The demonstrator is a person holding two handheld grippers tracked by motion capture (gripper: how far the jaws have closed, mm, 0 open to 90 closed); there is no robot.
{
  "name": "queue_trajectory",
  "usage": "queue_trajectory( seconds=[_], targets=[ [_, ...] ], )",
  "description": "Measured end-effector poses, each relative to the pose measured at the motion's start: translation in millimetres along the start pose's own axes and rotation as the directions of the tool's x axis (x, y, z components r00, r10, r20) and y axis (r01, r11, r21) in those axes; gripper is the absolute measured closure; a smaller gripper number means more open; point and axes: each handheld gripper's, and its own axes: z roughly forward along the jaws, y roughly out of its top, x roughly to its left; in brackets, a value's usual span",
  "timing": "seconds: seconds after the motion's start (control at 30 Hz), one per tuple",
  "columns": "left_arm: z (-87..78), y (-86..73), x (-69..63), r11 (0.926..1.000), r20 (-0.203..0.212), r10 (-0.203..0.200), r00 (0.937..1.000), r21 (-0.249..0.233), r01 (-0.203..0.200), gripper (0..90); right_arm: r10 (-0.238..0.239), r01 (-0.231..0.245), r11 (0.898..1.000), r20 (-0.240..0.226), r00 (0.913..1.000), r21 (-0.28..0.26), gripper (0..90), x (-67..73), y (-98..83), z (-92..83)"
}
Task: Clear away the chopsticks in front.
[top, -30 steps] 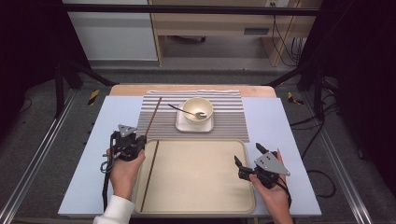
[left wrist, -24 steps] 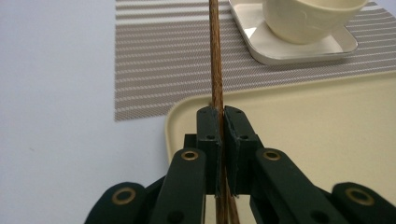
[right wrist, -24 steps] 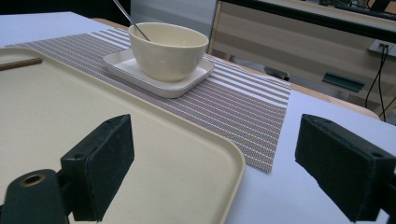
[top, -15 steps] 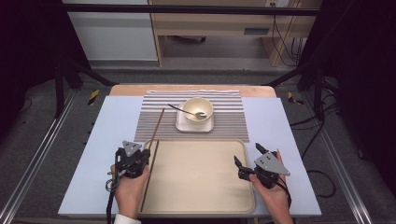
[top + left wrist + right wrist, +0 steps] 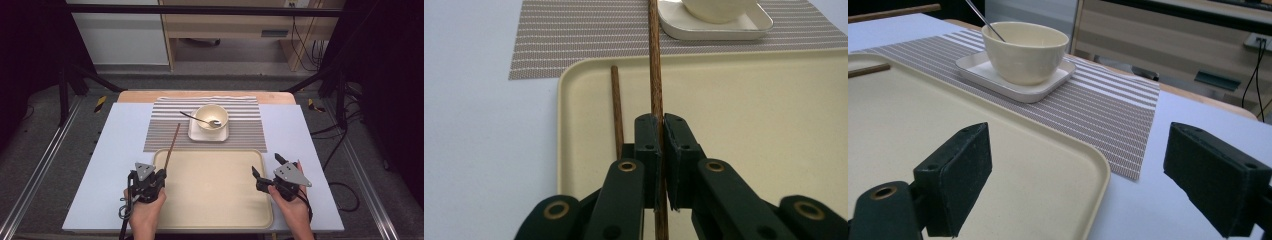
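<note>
High view: left tongs point(image 5: 159, 176) with chopstick point(image 5: 172, 145) now nearer, over tray point(image 5: 215, 200).

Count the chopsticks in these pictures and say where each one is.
2. One chopstick is clamped in the left gripper, pointing from the tray towards the striped mat. The other chopstick lies flat in the tray beside its left rim. More could be hidden behind the gripper.

Bowl point(image 5: 211, 116) on mat point(image 5: 170, 131), behind tray point(image 5: 215, 192)
</note>
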Motion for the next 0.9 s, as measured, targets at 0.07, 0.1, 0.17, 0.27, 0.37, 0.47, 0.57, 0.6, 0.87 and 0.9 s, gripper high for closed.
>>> queue_trajectory(
  seconds=[0.07, 0.1, 0.17, 0.27, 0.37, 0.47, 0.57, 0.6, 0.87, 0.9],
  targets=[
    [-1.6, -3.2, -0.4, 0.9998, 0.001, -0.016, 0.9999, -0.007, 0.016, 85.3, 0.000, 0.000, 1.000, -0.004, 1.0000, 0.000, 12.3, -0.9, -0.1, 0.3],
    [-2.8, -4.5, 0.1, 0.9997, 0.003, -0.023, 0.9997, -0.010, 0.023, 85.3, 0.002, -0.002, 1.000, -0.006, 1.0000, -0.003, 12.3, -1.2, 0.0, 0.1],
    [-4.0, -6.0, -0.1, 0.9995, 0.004, -0.027, 0.9996, -0.014, 0.027, 85.3, 0.002, -0.002, 1.000, -0.009, 1.0000, -0.002, 12.3, -0.9, 0.1, 0.1],
    [-5.3, -8.0, -1.5, 0.9989, 0.014, -0.044, 0.9989, -0.018, 0.044, 85.3, 0.001, -0.001, 1.000, -0.005, 1.0000, 0.009, 12.4, -0.3, -0.5, 1.2],
    [-7.9, -10.5, -4.2, 0.9989, 0.012, -0.043, 0.9990, -0.018, 0.043, 85.3, 0.005, -0.005, 1.000, -0.008, 1.0000, 0.015, 12.6, 0.4, -0.9, 1.5],
    [-7.6, -14.1, -5.8, 0.9986, 0.018, -0.050, 0.9986, -0.016, 0.050, 85.3, 0.005, -0.005, 1.000, -0.006, 1.0000, 0.007, 12.6, 0.9, 0.3, 0.7],
    [-9.9, -18.7, -8.1, 0.9974, 0.024, -0.066, 0.9975, -0.028, 0.067, 85.4, 0.006, -0.006, 1.000, 0.001, 1.0000, 0.010, 12.6, 1.8, 0.1, 0.8],
    [-11.4, -21.5, -8.0, 0.9962, 0.022, -0.079, 0.9966, -0.036, 0.080, 85.3, 0.001, -0.001, 1.000, 0.006, 1.0000, 0.011, 12.5, 1.7, 0.0, 1.3],
    [-18.3, -38.2, -10.9, 0.9937, 0.025, -0.105, 0.9941, -0.035, 0.106, 85.3, 0.001, -0.002, 1.000, 0.014, 0.9999, 0.016, 12.3, 0.7, -0.3, 2.1],
    [-18.3, -40.1, -11.6, 0.9932, 0.034, -0.111, 0.9932, -0.030, 0.112, 85.3, -0.001, 0.001, 1.000, 0.023, 0.9997, 0.013, 12.4, 0.0, -0.1, 1.7]
  ],
)
